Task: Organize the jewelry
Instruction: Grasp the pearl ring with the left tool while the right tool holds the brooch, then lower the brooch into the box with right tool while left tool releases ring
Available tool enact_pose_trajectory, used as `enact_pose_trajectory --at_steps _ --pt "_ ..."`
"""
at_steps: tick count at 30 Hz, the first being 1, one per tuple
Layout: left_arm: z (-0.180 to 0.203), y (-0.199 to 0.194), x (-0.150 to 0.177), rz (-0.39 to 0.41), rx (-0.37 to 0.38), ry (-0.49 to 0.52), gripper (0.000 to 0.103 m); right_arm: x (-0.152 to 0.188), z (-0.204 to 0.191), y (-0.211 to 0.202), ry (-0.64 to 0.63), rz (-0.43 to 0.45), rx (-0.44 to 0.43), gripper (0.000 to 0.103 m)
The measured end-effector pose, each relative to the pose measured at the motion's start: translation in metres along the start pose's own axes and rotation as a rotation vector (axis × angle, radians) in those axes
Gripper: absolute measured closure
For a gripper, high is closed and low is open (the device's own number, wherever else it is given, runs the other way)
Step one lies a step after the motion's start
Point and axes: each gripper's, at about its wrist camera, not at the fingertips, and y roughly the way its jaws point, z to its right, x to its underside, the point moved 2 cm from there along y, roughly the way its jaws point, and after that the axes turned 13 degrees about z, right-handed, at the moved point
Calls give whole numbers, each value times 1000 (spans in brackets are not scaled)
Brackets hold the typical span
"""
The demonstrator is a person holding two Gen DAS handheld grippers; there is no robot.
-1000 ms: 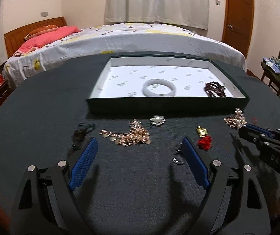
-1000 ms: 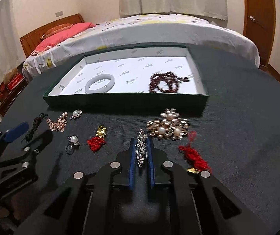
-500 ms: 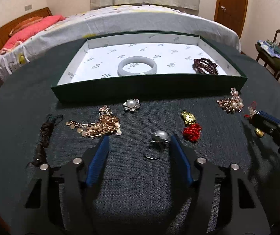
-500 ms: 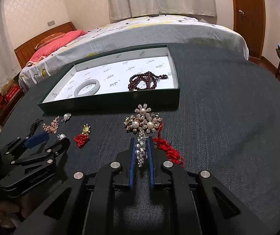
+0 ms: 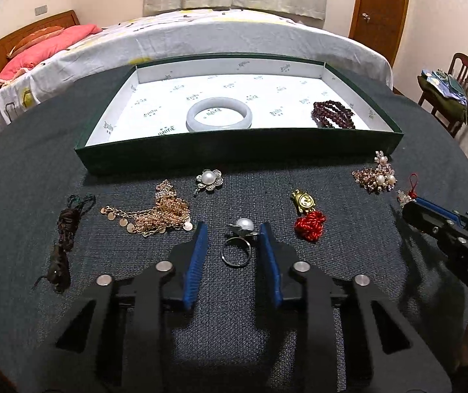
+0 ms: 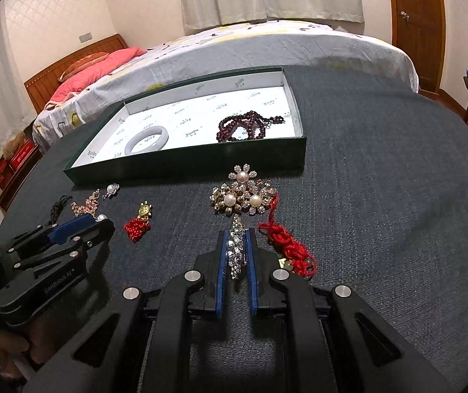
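— So where was the jewelry?

— Most lay loose on the dark table [image 5: 348,294] in front of a green tray [image 5: 240,150]. The tray held a pale bangle [image 5: 219,118] and dark red beads [image 5: 332,114].

— And the grippers?

— The left gripper [image 5: 232,229] stood open, its blue pads either side of a pearl ring [image 5: 239,240], not touching. The right gripper [image 6: 236,245] was closed on a sparkly rhinestone pin [image 6: 238,249], beside a pearl brooch [image 6: 242,195] and red cord [image 6: 288,245].
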Motion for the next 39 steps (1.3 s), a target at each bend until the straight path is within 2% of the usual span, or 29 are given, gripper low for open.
enact_pose_trajectory --at_steps 3,14,39 --pt "0 0 0 1 6 -3 80 1 1 1 3 -2 0 91" --pt "-2 -3 1 18 8 -15 81 0 0 1 1 4 -2 91" --pt "-14 -41 -26 137 -4 -32 83 -15 -18 -11 -30 54 -25 91"
